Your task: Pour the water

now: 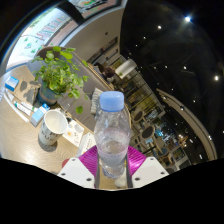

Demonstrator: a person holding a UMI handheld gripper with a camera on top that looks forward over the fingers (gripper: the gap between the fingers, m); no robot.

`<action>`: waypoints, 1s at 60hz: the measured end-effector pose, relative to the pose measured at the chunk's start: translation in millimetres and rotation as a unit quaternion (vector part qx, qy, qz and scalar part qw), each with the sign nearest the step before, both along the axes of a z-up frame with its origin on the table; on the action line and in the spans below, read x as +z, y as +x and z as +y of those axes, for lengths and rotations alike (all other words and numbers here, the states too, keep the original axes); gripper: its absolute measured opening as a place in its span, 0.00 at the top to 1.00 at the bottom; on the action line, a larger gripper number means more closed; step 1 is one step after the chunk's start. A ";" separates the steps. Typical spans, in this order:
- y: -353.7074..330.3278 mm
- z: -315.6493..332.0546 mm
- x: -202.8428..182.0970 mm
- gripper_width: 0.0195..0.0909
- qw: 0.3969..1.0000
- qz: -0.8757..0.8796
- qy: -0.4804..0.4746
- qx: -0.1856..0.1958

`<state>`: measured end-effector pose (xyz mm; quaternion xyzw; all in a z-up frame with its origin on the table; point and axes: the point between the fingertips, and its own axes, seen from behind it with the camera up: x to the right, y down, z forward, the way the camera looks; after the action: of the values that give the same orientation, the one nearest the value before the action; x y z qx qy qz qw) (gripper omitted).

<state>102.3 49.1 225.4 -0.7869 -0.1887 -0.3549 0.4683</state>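
A clear plastic water bottle (112, 130) with a light blue cap stands upright between my fingers, held up off the table. My gripper (112, 165) is shut on the bottle's lower body, with the magenta pads (90, 160) pressing on both sides. Water fills much of the bottle. A white paper cup (54, 125) stands on the wooden table (20, 135) to the left of the bottle, beyond my left finger.
A potted green plant (60, 75) stands on the table behind the cup. Small items lie near the table's far left end. Chairs and tables of a café-like room stretch beyond on the right, under a dark ceiling with spot lights.
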 end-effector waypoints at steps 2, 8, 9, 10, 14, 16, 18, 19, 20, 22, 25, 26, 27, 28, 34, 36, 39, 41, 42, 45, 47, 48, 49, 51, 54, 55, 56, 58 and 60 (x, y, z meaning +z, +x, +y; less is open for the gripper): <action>3.8 10.4 1.8 0.76 0.999 -0.034 -0.008 0.006; 6.3 39.4 -5.5 0.76 0.988 -0.144 -0.041 0.027; 5.8 43.2 -6.3 0.76 0.985 -0.161 -0.046 0.032; 4.9 47.2 -8.2 0.76 0.982 -0.178 -0.053 0.038; -1.2 61.4 -17.4 0.76 0.962 -0.253 -0.083 0.061; -3.6 68.0 -20.9 0.76 0.950 -0.290 -0.093 0.071; -4.5 75.7 -26.3 0.76 0.936 -0.328 -0.103 0.078; -4.7 78.0 -28.0 0.76 0.930 -0.343 -0.107 0.081; -5.4 80.3 -28.6 0.76 0.922 -0.360 -0.112 0.084; -6.8 84.8 -30.0 0.76 0.909 -0.389 -0.119 0.089; -6.7 93.3 -31.8 0.76 0.891 -0.425 -0.127 0.093; -6.3 95.3 -32.2 0.76 0.886 -0.435 -0.130 0.092; -4.6 96.3 -32.9 0.76 0.881 -0.444 -0.135 0.090; -2.9 97.2 -33.7 0.76 0.876 -0.453 -0.140 0.088; -0.4 103.7 -42.0 0.76 0.856 -0.481 -0.163 0.097; -0.4 104.9 -43.4 0.76 0.851 -0.488 -0.167 0.099; -1.3 106.5 -44.6 0.76 0.846 -0.494 -0.170 0.104; -1.8 107.1 -45.0 0.76 0.845 -0.495 -0.171 0.107; -2.3 107.4 -45.1 0.76 0.846 -0.494 -0.170 0.108; -2.0 106.6 -45.2 0.76 0.850 -0.486 -0.170 0.109; -2.0 105.5 -44.4 0.76 0.856 -0.476 -0.169 0.108; -2.1 105.1 -43.5 0.76 0.861 -0.468 -0.166 0.107; -3.0 104.7 -41.0 0.76 0.865 -0.462 -0.164 0.106; -1.5 103.4 -39.3 0.76 0.878 -0.440 -0.160 0.103; -1.3 100.5 -33.1 0.76 0.898 -0.401 -0.149 0.098; -1.6 99.4 -30.8 0.76 0.906 -0.386 -0.144 0.096; -1.6 97.8 -28.8 0.76 0.914 -0.369 -0.140 0.094; -1.6 93.3 -22.8 0.76 0.928 -0.337 -0.134 0.087; -2.2 89.1 -17.6 0.76 0.943 -0.296 -0.125 0.085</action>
<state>100.2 138.2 207.8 -0.6799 -0.4277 -0.5042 0.3172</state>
